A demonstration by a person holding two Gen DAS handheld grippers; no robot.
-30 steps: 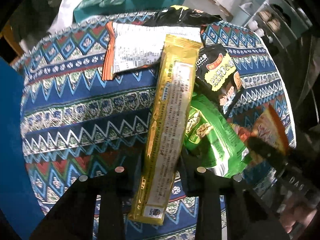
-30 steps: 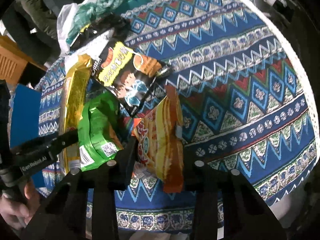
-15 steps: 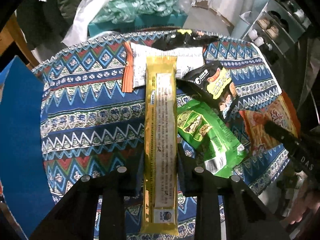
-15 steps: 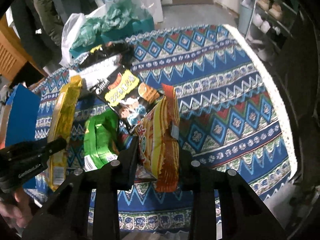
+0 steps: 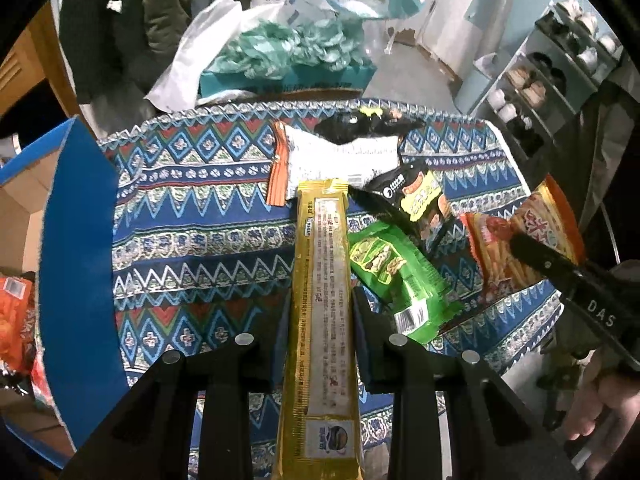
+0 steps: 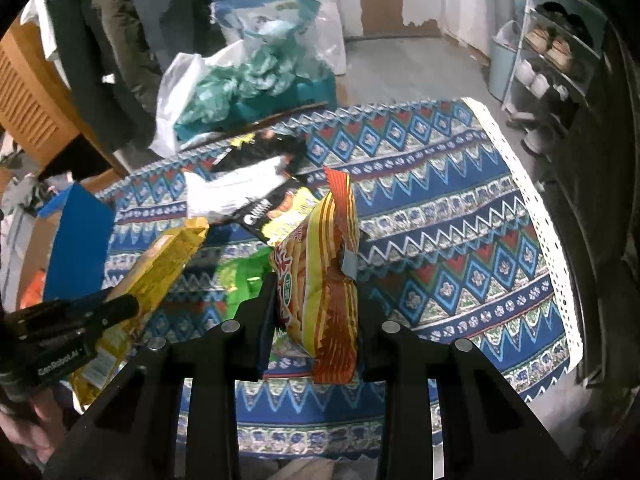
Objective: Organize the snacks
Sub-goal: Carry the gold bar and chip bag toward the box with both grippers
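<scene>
Gold long pack [image 5: 322, 304] pinched in left tongs [image 5: 320, 320], striped orange bag [image 6: 324, 280] in right tongs [image 6: 316, 312], both lifted off desk [image 6: 460, 240]; next prob needs carry to blue box [image 5: 76, 240].

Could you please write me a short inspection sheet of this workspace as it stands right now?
Surface: table under a patterned blue cloth, right half bare.
Job's things: long gold packet and orange-yellow striped bag lifted; green packet, black bag and white-backed packet lie on the cloth.
Clutter: plastic bags with green filling beyond the far edge.
Grippers: left gripper shut on the gold packet; right gripper shut on the striped bag.
Cables: nothing seen.
Surroundings: blue-flapped cardboard box to the left, holding orange packets; shoe rack on the right.
</scene>
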